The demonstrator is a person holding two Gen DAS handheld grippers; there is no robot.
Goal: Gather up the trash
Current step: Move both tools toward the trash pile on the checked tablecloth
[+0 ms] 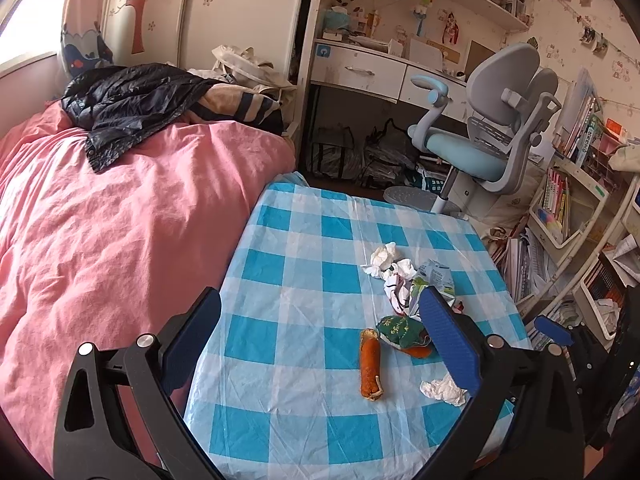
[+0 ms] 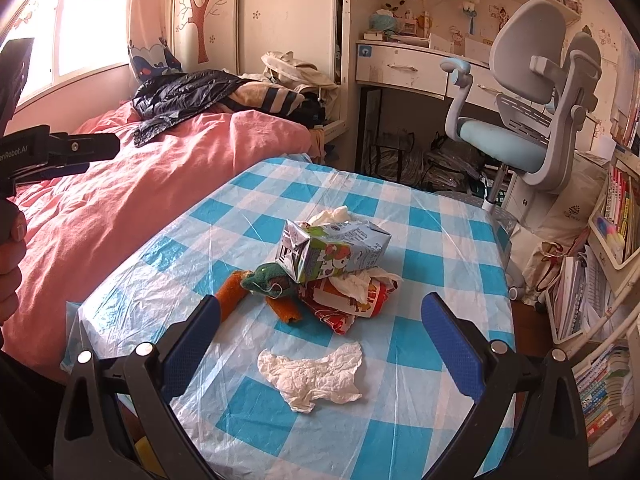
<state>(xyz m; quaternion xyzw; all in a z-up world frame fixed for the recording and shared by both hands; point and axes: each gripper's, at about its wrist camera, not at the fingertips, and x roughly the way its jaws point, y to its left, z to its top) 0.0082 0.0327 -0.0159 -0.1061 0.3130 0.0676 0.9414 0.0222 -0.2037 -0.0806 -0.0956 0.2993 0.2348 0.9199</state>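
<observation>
A pile of trash lies on the blue checked tablecloth [image 2: 420, 216]: a crushed drink carton [image 2: 336, 246], a red snack wrapper [image 2: 344, 304], a green wrapper [image 2: 268, 278], orange peel pieces [image 2: 284, 308] and crumpled tissue [image 2: 312, 374]. In the left wrist view I see an orange peel roll [image 1: 370, 364], the green wrapper [image 1: 400, 330], the carton [image 1: 436, 278] and tissues [image 1: 386, 258]. My left gripper [image 1: 320, 340] is open and empty above the table's near left. My right gripper [image 2: 320, 344] is open and empty, with the flat tissue between its fingers.
A bed with a pink duvet [image 1: 120, 220] and a dark jacket [image 1: 132, 108] borders the table on the left. A grey-blue desk chair [image 2: 532, 112] and a desk stand behind. Bookshelves [image 2: 608, 280] fill the right side.
</observation>
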